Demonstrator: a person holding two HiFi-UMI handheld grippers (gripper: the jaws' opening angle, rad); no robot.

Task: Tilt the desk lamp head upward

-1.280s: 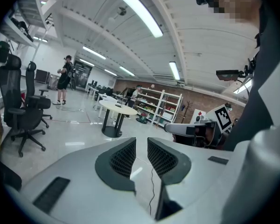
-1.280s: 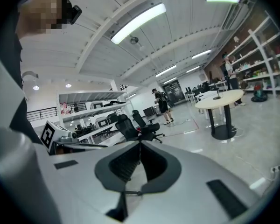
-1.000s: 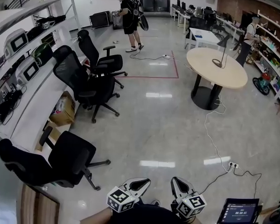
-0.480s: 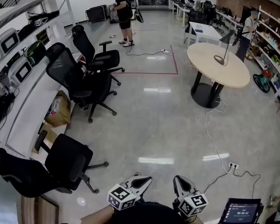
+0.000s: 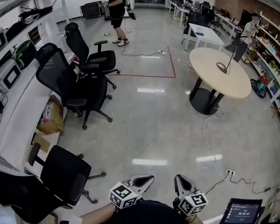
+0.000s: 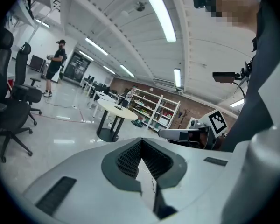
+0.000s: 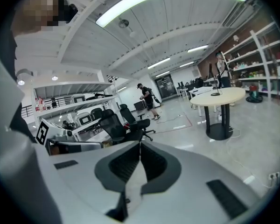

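A thin black desk lamp [image 5: 230, 55] stands on the round beige table [image 5: 210, 83] far off at the upper right of the head view, its head near the table's far edge; the table [image 7: 219, 98] also shows in the right gripper view and the table [image 6: 115, 111] in the left gripper view. My left gripper [image 5: 143, 181] and right gripper [image 5: 181, 183] are held low at the bottom of the head view, side by side, far from the lamp. Both are shut with nothing between the jaws, the left gripper [image 6: 141, 149] and right gripper [image 7: 140, 148] pointing slightly upward.
Black office chairs [image 5: 79, 85] line the left beside a long white bench [image 5: 18, 125]. A cable runs across the floor to a power strip [image 5: 231, 172]. A person [image 5: 115, 8] stands far back, another person [image 5: 249, 29] by shelves at right. A tablet [image 5: 240, 211] sits at bottom right.
The head view has advanced slightly and swung; the chairs and table sit lower and closer. The left gripper's jaws have come together. The far person has shifted left.
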